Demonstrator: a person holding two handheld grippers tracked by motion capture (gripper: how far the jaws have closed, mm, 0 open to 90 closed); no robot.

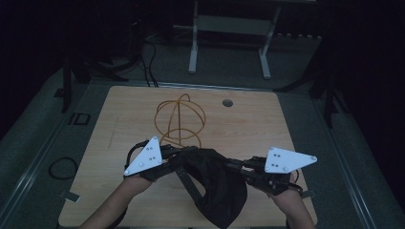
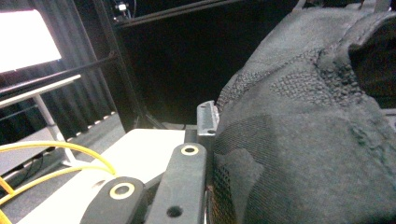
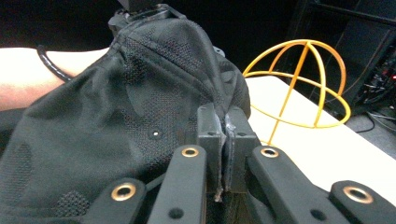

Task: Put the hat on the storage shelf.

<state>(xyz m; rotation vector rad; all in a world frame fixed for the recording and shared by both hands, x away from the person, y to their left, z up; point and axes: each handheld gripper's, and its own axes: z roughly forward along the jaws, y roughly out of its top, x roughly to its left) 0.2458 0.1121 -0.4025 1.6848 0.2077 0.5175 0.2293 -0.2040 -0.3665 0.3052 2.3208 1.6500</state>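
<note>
We hold a black mesh cap [image 1: 217, 183] between our two grippers, low over the near edge of the table [image 1: 248, 119], and it sags below them toward us. The right gripper [image 1: 239, 164] has its jaws pressed together with a fold of the fabric pinched between the pads, plain in the right gripper view, where the cap [image 3: 116, 107] bulges away to the left of the jaws. The left gripper [image 1: 175, 155] meets the cap's other side; in the left gripper view the cloth [image 2: 303, 130] covers one jaw and lies against the other, so it seems to be gripping the edge, though we cannot tell how tightly its jaws stand. Taking opposite edges like this looks meant to spread the opening, probably so the cap can be drawn over something.

That something is likely the yellow wire frame [image 1: 180, 120], a dome of thin hoops standing upright on the table just beyond the grippers, apart from the cap.

The table is pale wood with rounded corners and a small round hole [image 1: 227, 102] near its far edge. Beyond it lies grey floor with trailing cables [image 1: 150, 67], the white legs of a stand [image 1: 229, 43], and a room otherwise very dark.
</note>
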